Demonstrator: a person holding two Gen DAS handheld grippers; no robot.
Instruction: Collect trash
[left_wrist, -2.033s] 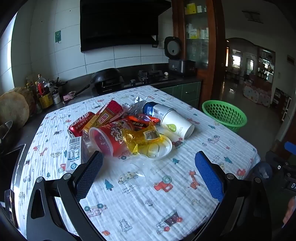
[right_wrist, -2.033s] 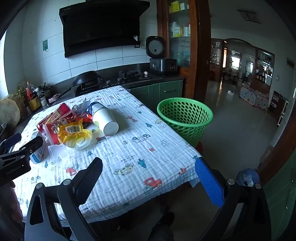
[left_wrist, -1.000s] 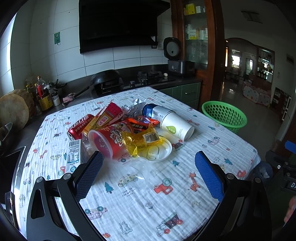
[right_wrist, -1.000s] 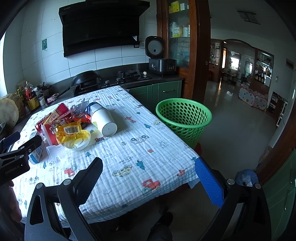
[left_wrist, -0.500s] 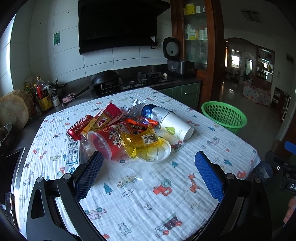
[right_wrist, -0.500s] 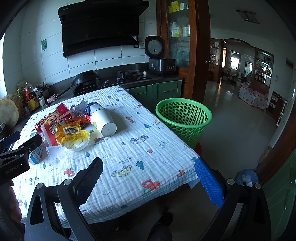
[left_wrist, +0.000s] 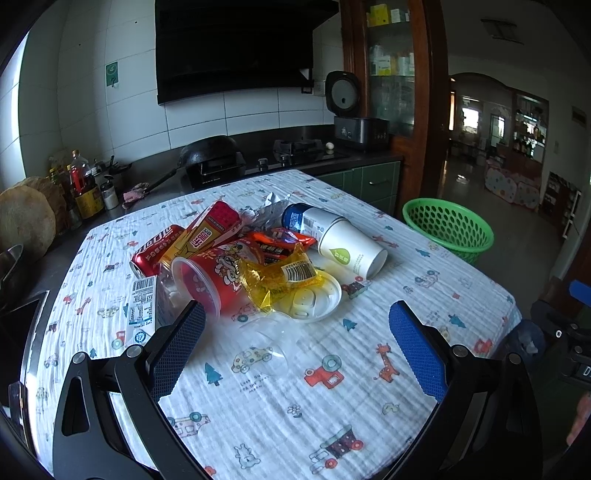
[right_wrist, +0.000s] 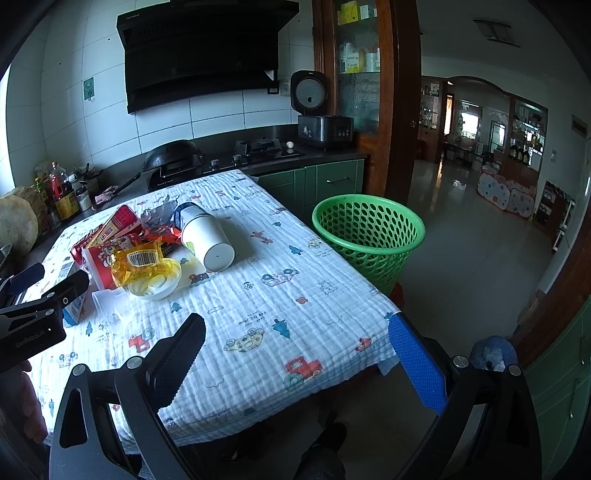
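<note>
Nearest to us, our left gripper (left_wrist: 295, 328) hangs over the near part of the table with its jaws spread wide and nothing between them, and our right gripper (right_wrist: 295, 343) is just as wide and empty, held over the table's right-hand near corner. Both look down on a white tablecloth (left_wrist: 280, 398) printed with small cars, trees and giraffes. Just past the left fingertips lies a clear plastic lid (left_wrist: 266, 345), flat on the cloth. Beyond it sits the heap of trash: a white carton with a barcode label (left_wrist: 142, 308) at the left edge, a red snack cup (left_wrist: 210, 275) on its side with its mouth toward us, and a crumpled yellow wrapper (left_wrist: 277, 278) draped over a white round lid (left_wrist: 310, 297). Behind these lie a red drink can (left_wrist: 155, 247), a red and yellow box (left_wrist: 207, 234), an orange wrapper (left_wrist: 280, 240) and a bit of crinkled foil (left_wrist: 266, 212). To the right of the heap a white paper cup (left_wrist: 351, 251) lies on its side, touching a white bottle with a blue label (left_wrist: 306, 221). Off the table's right edge, on the floor, stands the green perforated basket (right_wrist: 369, 236), upright and apart from the heap. Farthest off run the dark counter with a wok (left_wrist: 210, 151), a gas hob (left_wrist: 295, 147) and a rice cooker (left_wrist: 347, 107), under a black range hood (left_wrist: 236, 48).
</note>
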